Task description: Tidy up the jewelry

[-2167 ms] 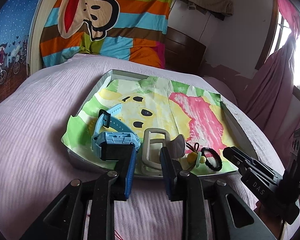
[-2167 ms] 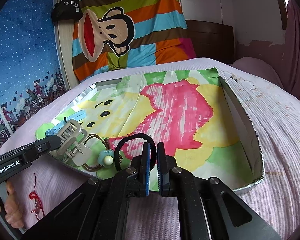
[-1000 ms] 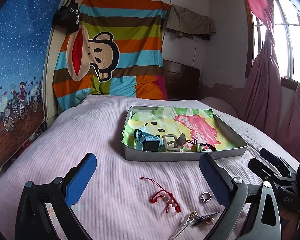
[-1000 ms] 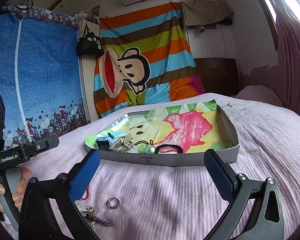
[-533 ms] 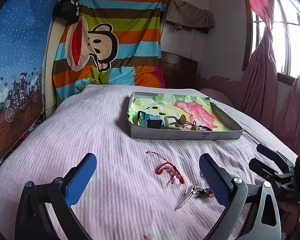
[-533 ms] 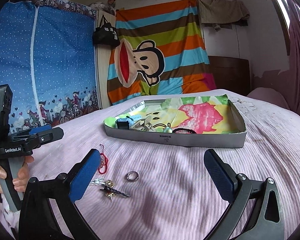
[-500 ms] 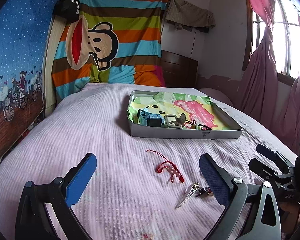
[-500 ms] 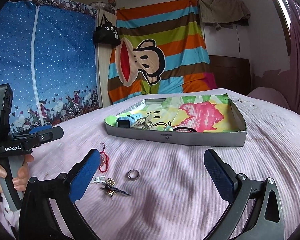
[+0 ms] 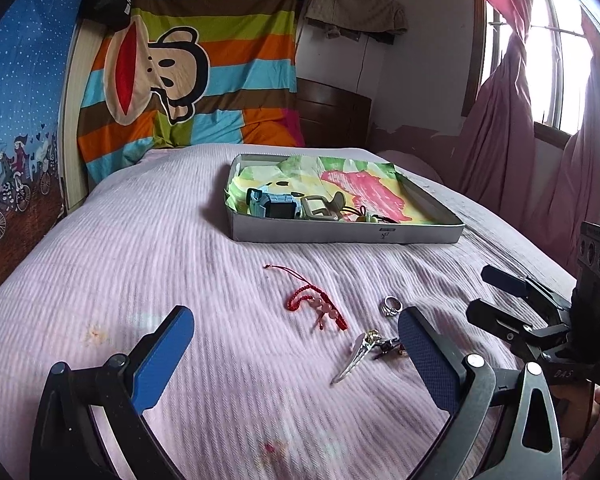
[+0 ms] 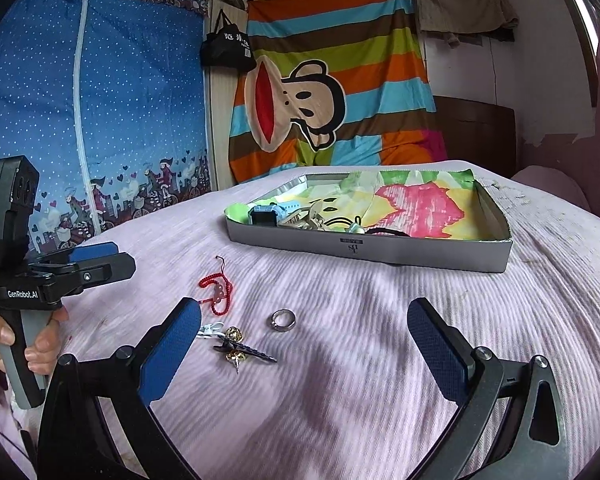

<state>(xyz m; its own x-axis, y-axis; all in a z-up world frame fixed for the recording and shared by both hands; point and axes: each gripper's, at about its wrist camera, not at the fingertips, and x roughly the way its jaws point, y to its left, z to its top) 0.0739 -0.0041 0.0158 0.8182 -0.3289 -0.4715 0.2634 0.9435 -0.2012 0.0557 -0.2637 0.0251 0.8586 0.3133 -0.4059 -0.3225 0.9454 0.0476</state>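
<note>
A grey tray (image 9: 340, 235) (image 10: 380, 250) lined with colourful paper sits on the pink bedspread. It holds a blue watch (image 9: 274, 204) (image 10: 266, 214), a beige hair claw (image 9: 318, 208) and a black hair tie (image 10: 392, 233). In front of the tray lie a red bead bracelet (image 9: 314, 306) (image 10: 216, 288), a silver ring (image 9: 392, 305) (image 10: 283, 320) and a silver hair clip with gold earrings (image 9: 366, 350) (image 10: 236, 346). My left gripper (image 9: 296, 344) is open and empty, low over the bed near these loose pieces. My right gripper (image 10: 306, 344) is open and empty, with the ring just ahead of it.
The pink bedspread (image 9: 160, 248) stretches wide on the left. A striped cartoon-monkey blanket (image 9: 188, 64) hangs behind the dark headboard (image 9: 332, 120). Pink curtains (image 9: 520, 140) hang by the window on the right. A hand (image 10: 4, 340) grips the left handle.
Both grippers let go of items in the tray, opened wide and pulled back toward the near side of the bed. The loose jewelry came into view in front of them.
</note>
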